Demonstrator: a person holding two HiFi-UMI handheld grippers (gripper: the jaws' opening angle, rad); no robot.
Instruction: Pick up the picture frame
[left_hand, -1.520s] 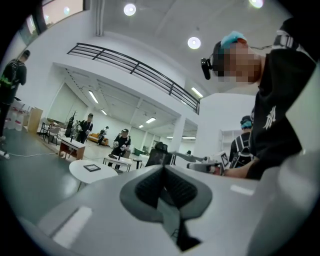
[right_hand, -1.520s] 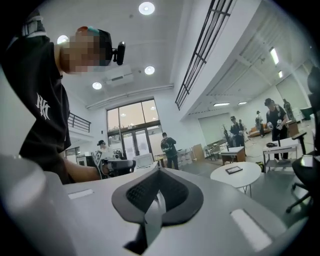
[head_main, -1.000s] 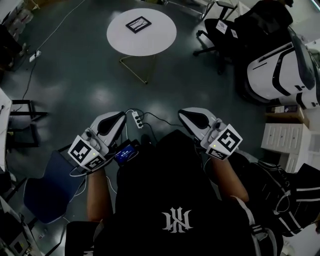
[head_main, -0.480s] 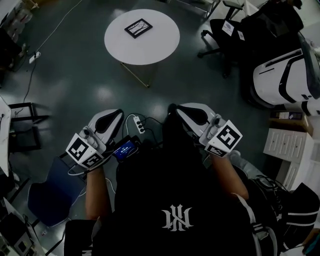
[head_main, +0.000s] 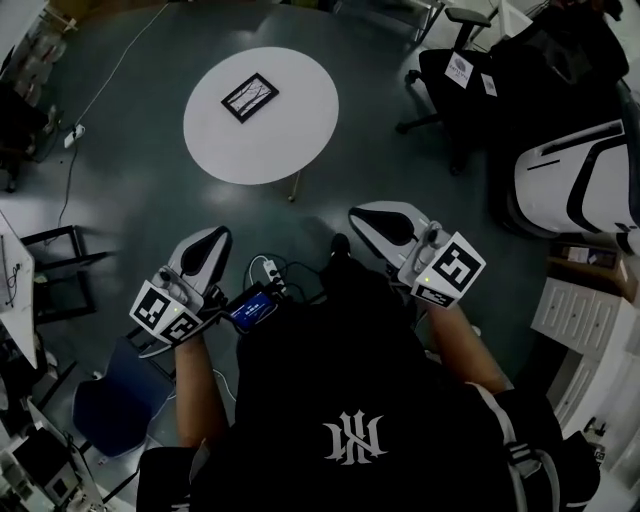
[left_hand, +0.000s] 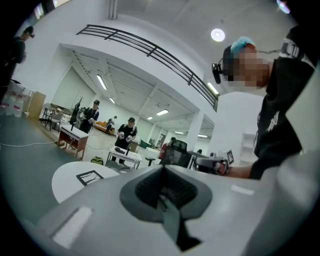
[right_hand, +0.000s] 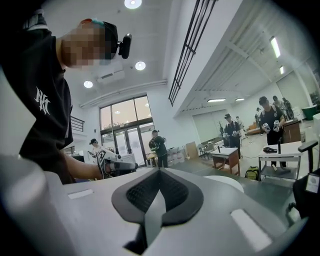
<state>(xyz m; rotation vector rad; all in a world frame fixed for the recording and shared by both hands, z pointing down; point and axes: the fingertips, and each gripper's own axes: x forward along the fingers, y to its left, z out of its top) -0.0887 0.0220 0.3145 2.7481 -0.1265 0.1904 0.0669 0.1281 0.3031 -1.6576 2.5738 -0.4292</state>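
A black picture frame (head_main: 249, 97) lies flat on a round white table (head_main: 290, 130) at the top of the head view, well ahead of both grippers. My left gripper (head_main: 212, 238) and right gripper (head_main: 372, 216) are held in front of the person's body over the dark floor, both shut with nothing in them. In the left gripper view the picture frame (left_hand: 90, 176) shows on the table (left_hand: 62, 182) to the left of the left gripper's closed tips (left_hand: 162, 187). The right gripper view shows only the table's edge (right_hand: 226, 181) beyond the right gripper's closed tips (right_hand: 157, 192).
Black office chairs (head_main: 455, 70) and a white-and-black seat (head_main: 580, 185) stand to the right of the table. A power strip with cables (head_main: 268, 270) lies on the floor between the grippers. A blue chair (head_main: 110, 400) is at the lower left. Several people (left_hand: 127, 135) stand at desks far off.
The table with the frame has come lower and further left in the head view as the person walks toward it. Both grippers stay shut and empty.
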